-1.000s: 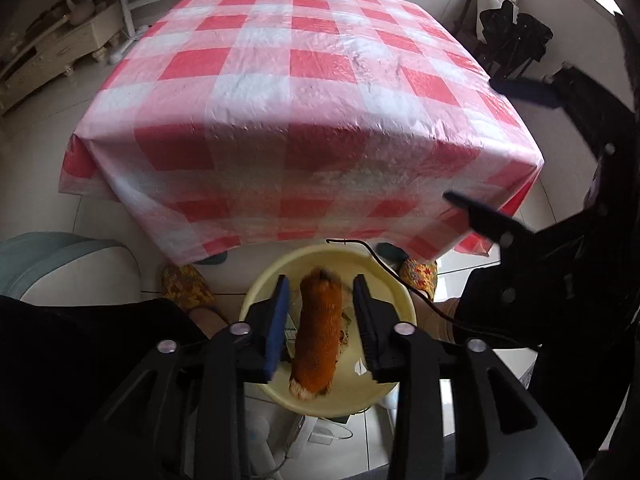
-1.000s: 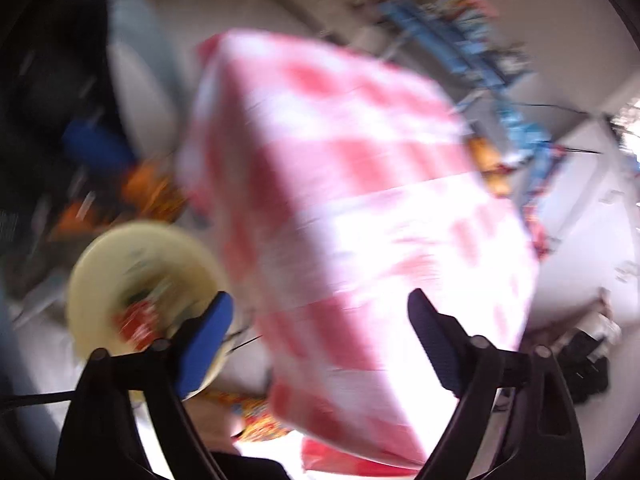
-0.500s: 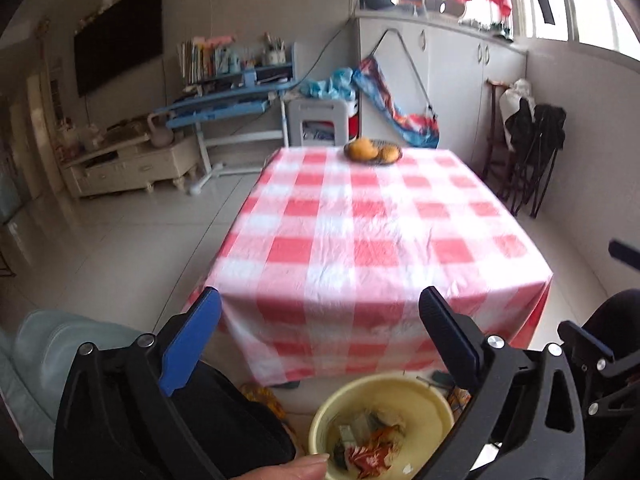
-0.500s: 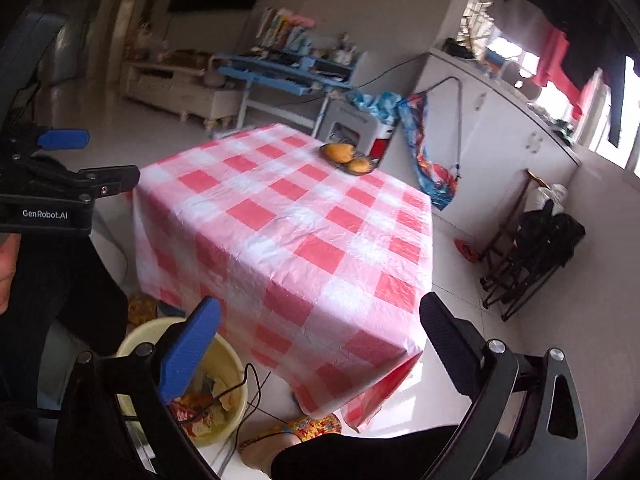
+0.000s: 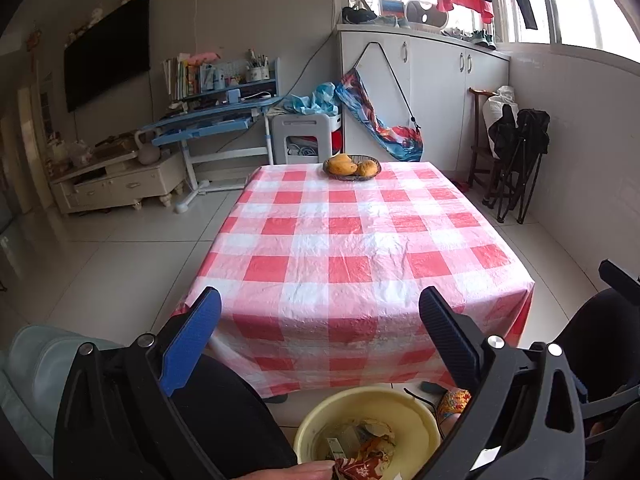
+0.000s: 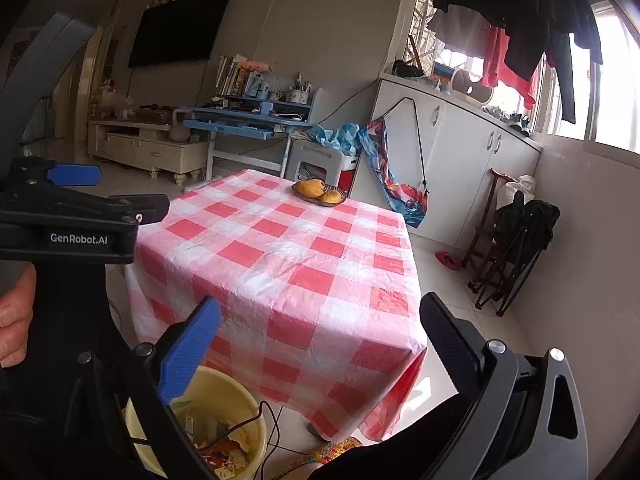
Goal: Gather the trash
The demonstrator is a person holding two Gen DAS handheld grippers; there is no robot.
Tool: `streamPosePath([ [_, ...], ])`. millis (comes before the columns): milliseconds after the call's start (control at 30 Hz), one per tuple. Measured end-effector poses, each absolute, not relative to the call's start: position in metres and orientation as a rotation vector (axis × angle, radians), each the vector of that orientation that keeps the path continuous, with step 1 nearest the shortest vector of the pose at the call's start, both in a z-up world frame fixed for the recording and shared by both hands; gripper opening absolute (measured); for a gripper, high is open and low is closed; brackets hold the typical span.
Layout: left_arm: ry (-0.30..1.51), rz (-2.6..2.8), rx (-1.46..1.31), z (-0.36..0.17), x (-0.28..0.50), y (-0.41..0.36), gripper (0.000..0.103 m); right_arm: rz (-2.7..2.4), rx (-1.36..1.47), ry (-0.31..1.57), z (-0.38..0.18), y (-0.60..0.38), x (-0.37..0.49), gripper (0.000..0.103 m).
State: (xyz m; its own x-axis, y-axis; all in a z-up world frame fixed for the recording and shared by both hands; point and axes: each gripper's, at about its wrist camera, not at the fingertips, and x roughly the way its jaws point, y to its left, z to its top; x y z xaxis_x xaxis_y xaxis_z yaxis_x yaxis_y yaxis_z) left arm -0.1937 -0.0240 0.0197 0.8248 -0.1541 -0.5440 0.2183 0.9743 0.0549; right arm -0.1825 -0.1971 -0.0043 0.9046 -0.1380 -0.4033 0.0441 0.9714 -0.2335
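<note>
Below my left gripper (image 5: 320, 332) and right gripper (image 6: 320, 334), both spread and holding nothing, crumpled wrapper trash (image 5: 360, 462) lies jumbled, without a readable long axis, in the round yellow plastic basin (image 5: 416, 412) on the floor at the near edge of the red-and-white checked table (image 5: 352, 240).

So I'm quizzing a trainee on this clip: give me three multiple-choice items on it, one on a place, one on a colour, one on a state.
1. Where is the fruit basket?
A. at the table's far end
B. on the floor
C. in the bucket

2. What colour is the bucket?
A. blue
B. pale yellow
C. black

3. How do the left gripper and right gripper stand?
A. both shut on trash
B. left shut, right open
C. both open and empty

Answers:
1. A, the basket sits on the checked table near its far edge.
2. B, its rim and wall show pale yellow, with trash inside.
3. C, each wrist view shows fingers wide apart with nothing between.
</note>
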Motion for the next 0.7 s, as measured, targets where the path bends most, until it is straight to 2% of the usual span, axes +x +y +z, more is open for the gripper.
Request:
streamPosePath([
  [433, 0.553, -0.208, 0.069, 0.024, -0.193, -0.014, 0.096, -0.105, -0.211, 0.425, -0.005, -0.2, -0.182, 0.095],
  [533, 0.501, -0.185, 0.053, 0.027, -0.2, -0.01, 0.096, -0.105, -0.211, 0.426, -0.005, -0.2, -0.182, 0.095],
  [700, 0.473, -0.153, 0.127, 0.032, -0.207, -0.014, 0.096, -0.105, -0.213, 0.426, -0.005, -0.199, -0.182, 0.095],
])
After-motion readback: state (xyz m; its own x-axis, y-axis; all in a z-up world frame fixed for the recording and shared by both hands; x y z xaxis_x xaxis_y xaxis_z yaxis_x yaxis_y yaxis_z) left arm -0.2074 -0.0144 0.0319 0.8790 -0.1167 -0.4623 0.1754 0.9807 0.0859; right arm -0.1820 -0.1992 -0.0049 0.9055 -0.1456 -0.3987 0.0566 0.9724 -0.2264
